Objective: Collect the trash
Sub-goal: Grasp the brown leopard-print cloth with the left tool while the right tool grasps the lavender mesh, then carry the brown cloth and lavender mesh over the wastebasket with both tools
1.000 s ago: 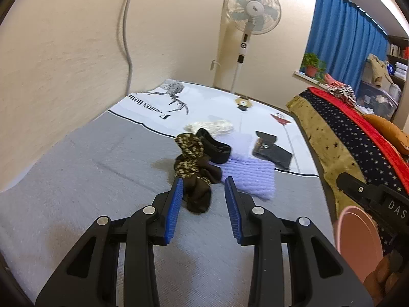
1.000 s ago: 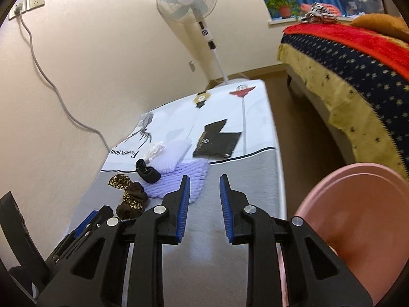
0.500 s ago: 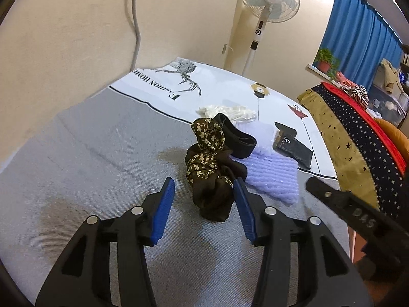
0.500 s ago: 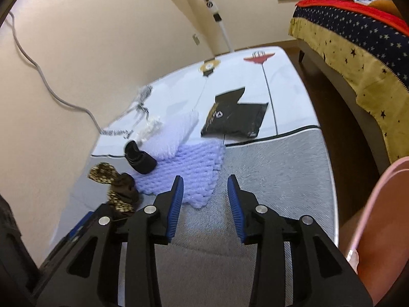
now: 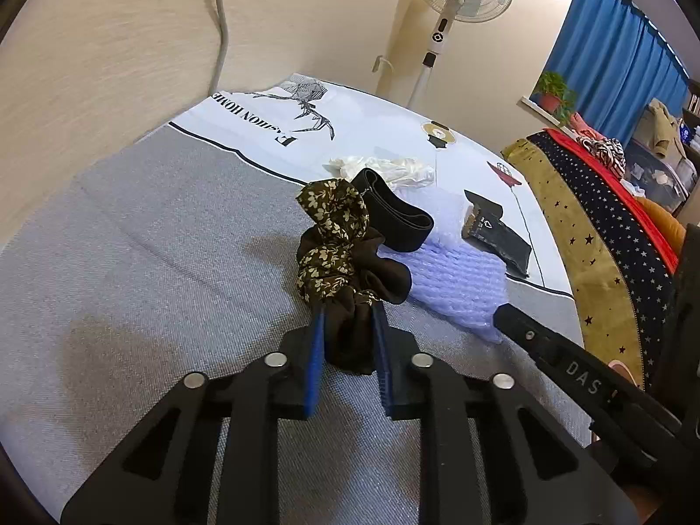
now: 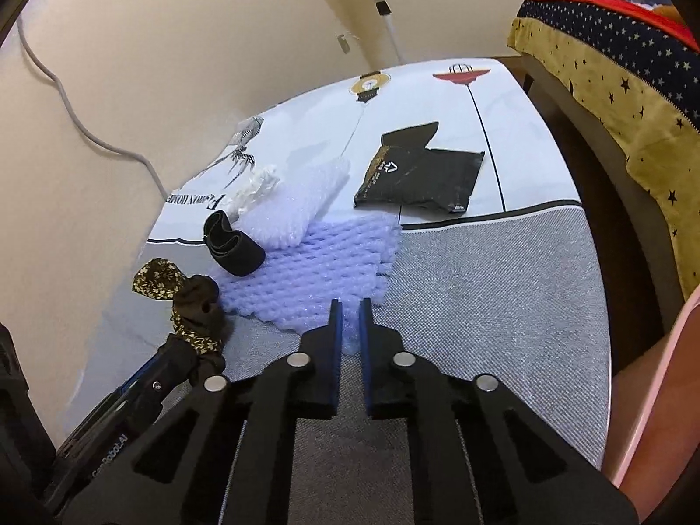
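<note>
Both grippers have dropped closer to the bed since a second ago, and their jaws have just been closing. Now the left gripper (image 5: 348, 337) is clamped on the near end of the brown floral cloth (image 5: 339, 245), which bunches dark between the blue pads while the rest lies on the gray blanket (image 5: 153, 253). Just to its right, the right gripper (image 6: 348, 321) is pinched nearly together on the near edge of the purple bubble wrap (image 6: 315, 271), a thin fold of it caught between the pads. A black band (image 6: 234, 247) rests on the far left corner of that wrap, touching the cloth. Behind it lie a white crumpled bag (image 5: 385, 166) and, further right, a black pouch (image 6: 420, 175) on the white printed sheet (image 5: 372, 122).
</note>
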The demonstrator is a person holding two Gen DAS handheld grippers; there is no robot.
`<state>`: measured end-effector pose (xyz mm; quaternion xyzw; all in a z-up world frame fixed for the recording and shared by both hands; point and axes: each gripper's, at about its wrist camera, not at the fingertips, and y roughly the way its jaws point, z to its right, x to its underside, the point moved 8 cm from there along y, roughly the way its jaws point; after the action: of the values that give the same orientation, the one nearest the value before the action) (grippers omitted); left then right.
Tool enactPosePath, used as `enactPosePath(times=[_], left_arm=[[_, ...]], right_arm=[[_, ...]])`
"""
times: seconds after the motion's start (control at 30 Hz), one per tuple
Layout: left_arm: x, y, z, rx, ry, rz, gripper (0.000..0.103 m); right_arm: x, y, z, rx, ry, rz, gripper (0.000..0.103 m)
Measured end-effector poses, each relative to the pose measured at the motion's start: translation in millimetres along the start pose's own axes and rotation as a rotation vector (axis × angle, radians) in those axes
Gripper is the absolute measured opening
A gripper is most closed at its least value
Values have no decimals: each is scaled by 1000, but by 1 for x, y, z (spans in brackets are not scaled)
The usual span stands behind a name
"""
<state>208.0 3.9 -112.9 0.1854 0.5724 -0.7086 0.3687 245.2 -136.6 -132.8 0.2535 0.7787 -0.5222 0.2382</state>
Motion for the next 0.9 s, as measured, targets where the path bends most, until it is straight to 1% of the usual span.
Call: enactPosePath(times=[0.07,0.17,0.33,0.53,0.9], left_arm=[[-1,-4,0,-5,2,14,14],[-4,-10,-1,-11,1,27,12],[-7,-21,-1,1,-2,37,11],[-1,-37,8,27,28,46,10],[13,-80,23,84,102,76,10]], right_arm=[[-1,-7,0,2,2,18,5],[-1,-19,1,4,6,42,4],[0,-45,-3,14,-16,78,4],[4,-80,-5,40,-41,113,4],[20,-154,-13,78,-95,192,3]])
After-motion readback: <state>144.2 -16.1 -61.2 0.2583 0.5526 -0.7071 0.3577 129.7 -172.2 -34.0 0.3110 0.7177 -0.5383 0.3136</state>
